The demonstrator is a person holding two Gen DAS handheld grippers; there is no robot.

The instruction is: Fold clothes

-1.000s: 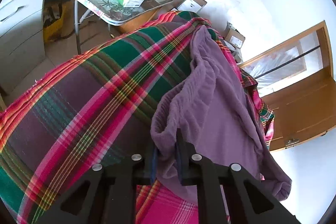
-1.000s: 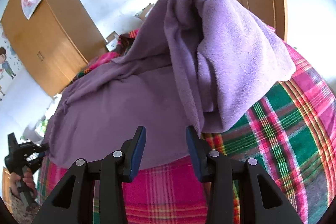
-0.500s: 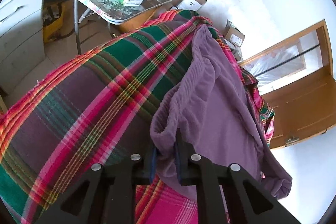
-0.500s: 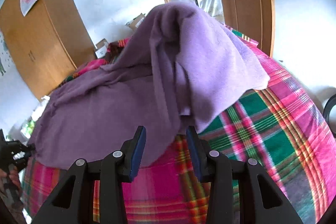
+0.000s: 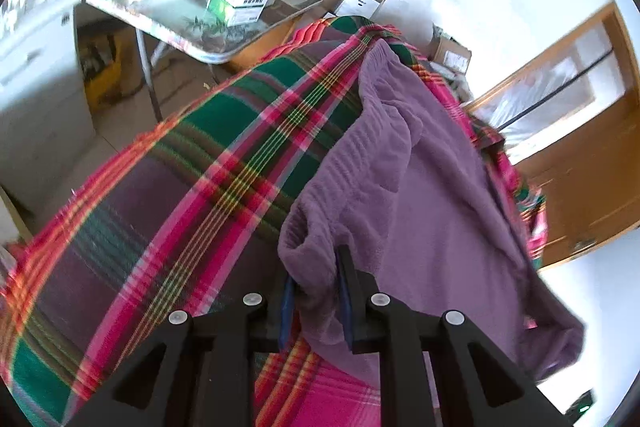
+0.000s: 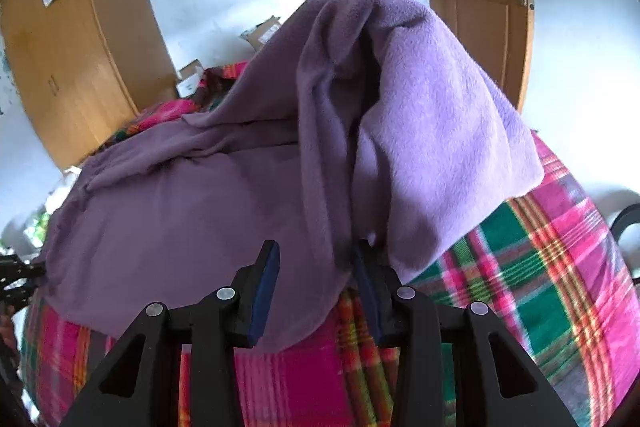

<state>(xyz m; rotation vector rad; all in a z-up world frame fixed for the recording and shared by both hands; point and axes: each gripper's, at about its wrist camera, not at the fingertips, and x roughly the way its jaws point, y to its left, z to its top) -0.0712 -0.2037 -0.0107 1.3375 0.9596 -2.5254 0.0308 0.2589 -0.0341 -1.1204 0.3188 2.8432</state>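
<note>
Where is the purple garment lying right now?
The purple garment is spread on the plaid blanket; the left gripper pinches its ribbed edge, and a raised fold hangs over the open right gripper.

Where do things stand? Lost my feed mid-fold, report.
Left gripper shut on purple garment edge. Right gripper open, cloth edge between its jaws, not clamped. Garment half spread on plaid blanket, one part humped up. Nothing blocking.

Fuzzy fleece garment [image 6: 440,131] (woven plaid blanket [image 5: 168,211])
</note>
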